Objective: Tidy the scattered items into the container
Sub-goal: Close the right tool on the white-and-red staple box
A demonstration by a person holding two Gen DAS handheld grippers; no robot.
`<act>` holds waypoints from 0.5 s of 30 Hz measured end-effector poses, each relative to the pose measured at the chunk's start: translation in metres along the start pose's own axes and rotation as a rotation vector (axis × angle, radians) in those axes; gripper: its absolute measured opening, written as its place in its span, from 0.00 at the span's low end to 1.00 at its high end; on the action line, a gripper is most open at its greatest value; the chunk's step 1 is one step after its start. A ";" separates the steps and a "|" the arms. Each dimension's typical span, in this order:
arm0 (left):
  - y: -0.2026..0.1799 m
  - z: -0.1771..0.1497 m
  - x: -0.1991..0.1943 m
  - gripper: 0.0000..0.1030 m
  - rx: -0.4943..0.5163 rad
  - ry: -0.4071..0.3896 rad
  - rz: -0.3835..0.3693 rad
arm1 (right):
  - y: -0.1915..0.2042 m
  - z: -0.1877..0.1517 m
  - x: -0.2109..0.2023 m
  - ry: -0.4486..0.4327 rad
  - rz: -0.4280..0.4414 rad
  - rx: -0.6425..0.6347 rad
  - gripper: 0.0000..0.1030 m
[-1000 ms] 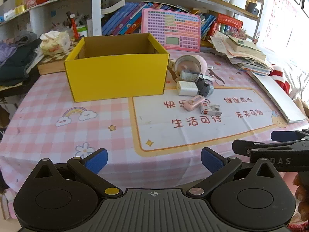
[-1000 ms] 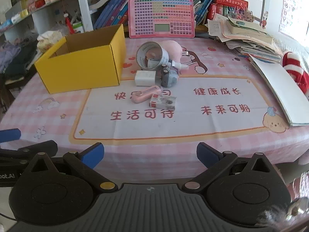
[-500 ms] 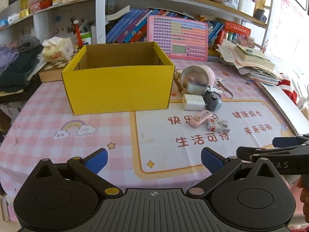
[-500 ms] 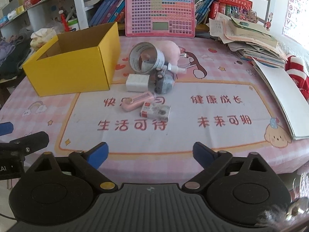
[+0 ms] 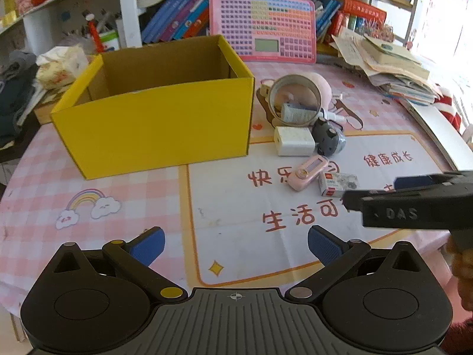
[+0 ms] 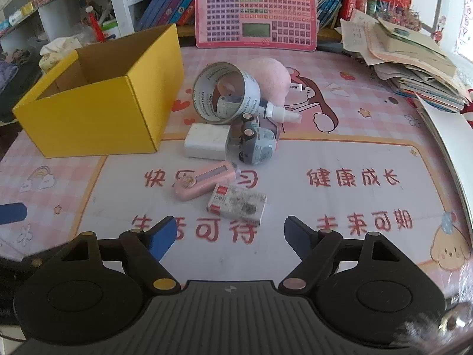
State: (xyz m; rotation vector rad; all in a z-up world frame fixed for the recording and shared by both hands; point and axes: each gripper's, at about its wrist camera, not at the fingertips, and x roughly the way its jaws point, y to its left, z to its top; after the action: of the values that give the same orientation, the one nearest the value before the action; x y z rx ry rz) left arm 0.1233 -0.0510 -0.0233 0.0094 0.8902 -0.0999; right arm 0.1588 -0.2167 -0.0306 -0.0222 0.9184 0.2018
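Right gripper [image 6: 227,236] jaws closing w/ nothing between, left gripper [image 5: 235,244] jaws released; risk: nudging small white cardboard eraser box [image 6: 237,205] into pink plastic clip [image 6: 204,180] on desk [image 6: 340,153], botching pickup.

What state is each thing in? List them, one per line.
yellow box: open-topped, nothing visible inside.
tape roll: on its side.
white charger: flat on cloth.
pink cutter: flat, blade not visible.
staple box: closed.
left gripper: open, holding nothing.
right gripper: closing, nothing between jaws.
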 end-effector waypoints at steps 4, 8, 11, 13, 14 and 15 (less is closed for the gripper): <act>-0.006 0.007 0.007 1.00 0.012 0.006 0.012 | -0.006 0.009 0.022 0.036 0.007 -0.008 0.72; -0.012 0.014 0.015 1.00 0.026 0.028 0.044 | -0.011 0.015 0.042 0.068 0.027 -0.012 0.69; -0.016 0.019 0.022 1.00 0.031 0.047 0.059 | -0.014 0.019 0.056 0.094 0.049 -0.010 0.67; -0.019 0.022 0.026 1.00 0.037 0.055 0.066 | -0.016 0.021 0.063 0.104 0.060 -0.016 0.64; -0.021 0.024 0.028 1.00 0.039 0.059 0.068 | -0.017 0.022 0.067 0.110 0.062 -0.020 0.62; -0.023 0.025 0.031 1.00 0.042 0.064 0.068 | -0.017 0.023 0.068 0.099 0.064 -0.035 0.60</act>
State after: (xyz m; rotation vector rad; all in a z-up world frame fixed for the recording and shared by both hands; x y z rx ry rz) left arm 0.1605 -0.0778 -0.0309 0.0823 0.9510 -0.0555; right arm 0.2202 -0.2202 -0.0720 -0.0357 1.0153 0.2784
